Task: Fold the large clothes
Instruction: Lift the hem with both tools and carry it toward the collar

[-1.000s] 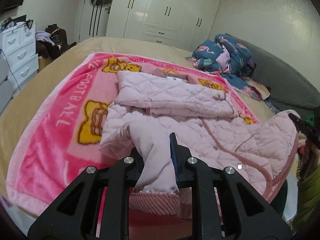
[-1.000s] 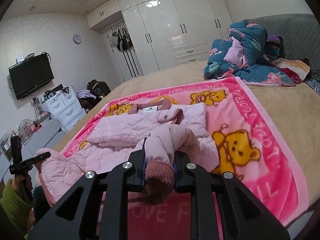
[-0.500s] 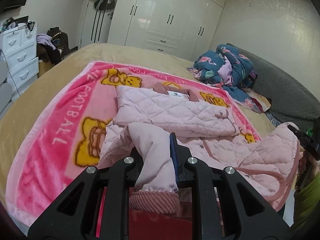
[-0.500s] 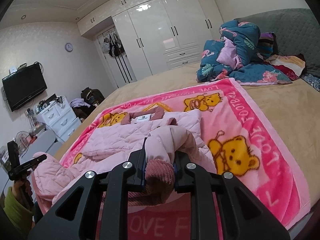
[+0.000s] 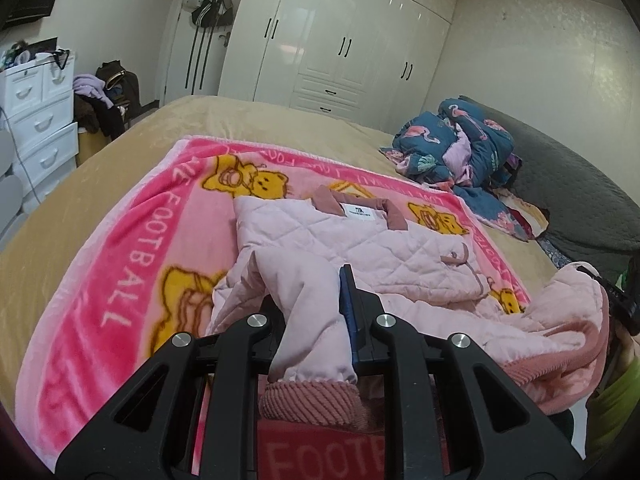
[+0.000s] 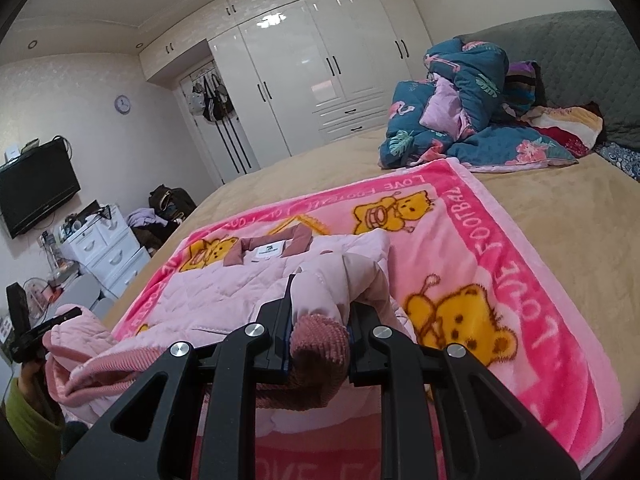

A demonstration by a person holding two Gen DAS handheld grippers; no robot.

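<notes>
A pale pink quilted jacket [image 5: 360, 240] lies on a pink bear-print blanket [image 5: 132, 240], its collar [image 5: 360, 210] at the far end. My left gripper [image 5: 310, 308] is shut on one sleeve, and the ribbed cuff [image 5: 312, 404] hangs below the jaws. The right wrist view shows the same jacket [image 6: 224, 292] and blanket [image 6: 480, 248]. There my right gripper [image 6: 318, 312] is shut on the other sleeve at its ribbed cuff [image 6: 318, 334]. The jacket's lower part is lifted and bunched between the two grippers. Each gripper shows at the edge of the other's view, the right gripper [image 5: 616, 300] and the left gripper [image 6: 36, 328].
A heap of blue floral bedding [image 5: 456, 152] lies at the far right of the tan bed [image 5: 60, 232], against a grey padded headboard [image 5: 580, 200]. White drawers [image 5: 36, 120] and piled clothes stand to the left. Beyond the bed are white wardrobes [image 5: 340, 40], and a TV [image 6: 36, 196] hangs on the wall.
Both grippers have carried the sleeves and the lifted lower part of the jacket forward toward the collar. The collar and its label now show closer and clearer.
</notes>
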